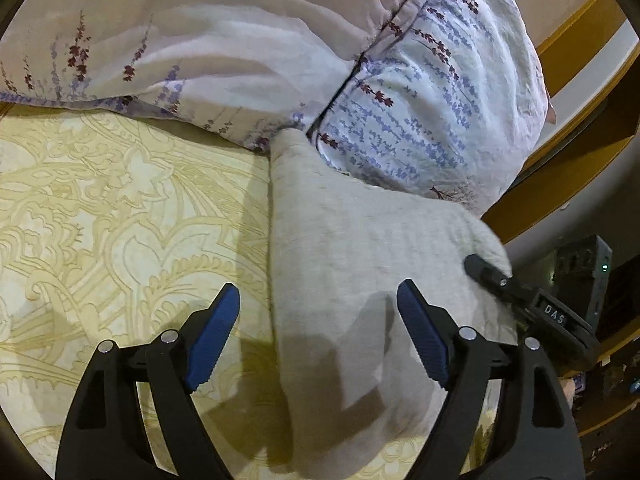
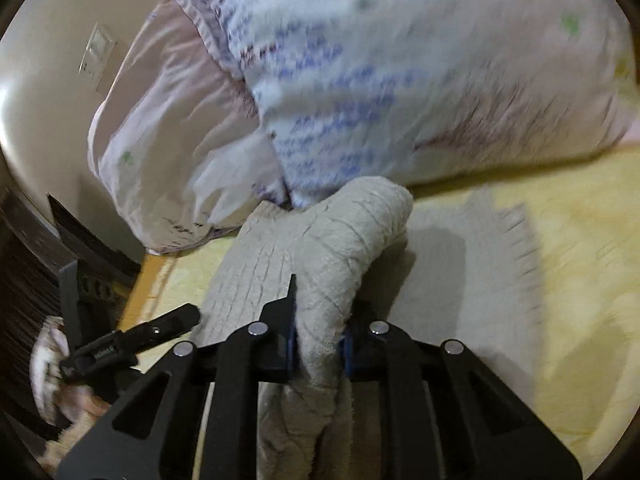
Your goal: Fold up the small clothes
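A small beige-grey knitted garment (image 1: 360, 248) lies on the yellow patterned bedspread (image 1: 120, 220), its far tip against the quilt. My left gripper (image 1: 318, 320) is open just above the garment's near left edge, blue pads (image 1: 216, 336) wide apart and empty. My right gripper (image 2: 318, 344) is shut on a bunched fold of the same garment (image 2: 320, 248) and holds it lifted off the bed. The right gripper also shows in the left wrist view (image 1: 492, 272) at the garment's right edge. The left gripper shows in the right wrist view (image 2: 160, 328) at the left.
A bulky floral quilt (image 1: 420, 92) is piled at the back of the bed, and shows in the right wrist view (image 2: 360, 80). The wooden bed frame (image 1: 560, 152) and the bed's edge lie to the right. A wall with a switch plate (image 2: 96, 54) stands beyond.
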### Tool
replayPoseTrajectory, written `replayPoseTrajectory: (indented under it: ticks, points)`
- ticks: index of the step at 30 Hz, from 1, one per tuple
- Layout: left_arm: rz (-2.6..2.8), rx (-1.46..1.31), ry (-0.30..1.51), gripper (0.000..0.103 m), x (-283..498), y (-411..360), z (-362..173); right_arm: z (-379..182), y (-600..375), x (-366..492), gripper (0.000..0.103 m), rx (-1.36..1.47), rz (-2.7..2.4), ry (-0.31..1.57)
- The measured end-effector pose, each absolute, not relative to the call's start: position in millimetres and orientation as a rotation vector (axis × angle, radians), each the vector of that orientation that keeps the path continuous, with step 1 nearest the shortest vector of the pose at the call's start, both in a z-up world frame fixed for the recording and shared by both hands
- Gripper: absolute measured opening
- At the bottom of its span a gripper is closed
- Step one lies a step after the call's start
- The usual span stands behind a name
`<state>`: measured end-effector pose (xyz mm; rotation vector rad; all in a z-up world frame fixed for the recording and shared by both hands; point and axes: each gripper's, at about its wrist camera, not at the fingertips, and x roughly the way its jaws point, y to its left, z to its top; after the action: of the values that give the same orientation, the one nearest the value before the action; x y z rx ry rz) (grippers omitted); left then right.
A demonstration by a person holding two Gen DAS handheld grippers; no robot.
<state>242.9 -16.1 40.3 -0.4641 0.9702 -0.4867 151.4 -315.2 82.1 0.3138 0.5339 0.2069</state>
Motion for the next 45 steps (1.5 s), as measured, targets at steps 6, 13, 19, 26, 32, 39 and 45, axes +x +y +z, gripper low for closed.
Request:
replayPoseTrajectory:
  ticks: [6,13,19,26,32,39,45]
  points:
    - [-0.529,-0.460,0.984,0.081,235.1,-44.5,34.0,86.9,-346.7,137.4,0.016,0.254,0.071,0.520]
    - [-0.593,-0.461,1.006,0.073,227.6,-66.7,27.3,64.0,-375.2,152.5,0.021,0.242,-0.037,0.612]
    - [-0.611,-0.498,1.012,0.069,218.9,-63.1,24.1,56.4,-404.6,113.0,0.044,0.424,0.044,0.568]
    - [-0.613,-0.496,1.017,0.065,209.1,-67.3,19.7,37.9,-401.4,66.0,0.046,0.435,0.111,0.575]
    - [-0.578,-0.442,0.994,0.055,201.4,-73.9,19.9,28.5,-385.1,58.6,0.018,0.348,0.072,0.572]
    - [-0.573,-0.398,0.980,0.052,191.6,-75.4,20.8,26.0,-391.7,41.1,0.010,0.309,0.012,0.543]
    - [-0.596,-0.409,1.007,0.054,191.1,-71.6,22.1,13.2,-399.3,45.1,0.013,0.337,0.021,0.573]
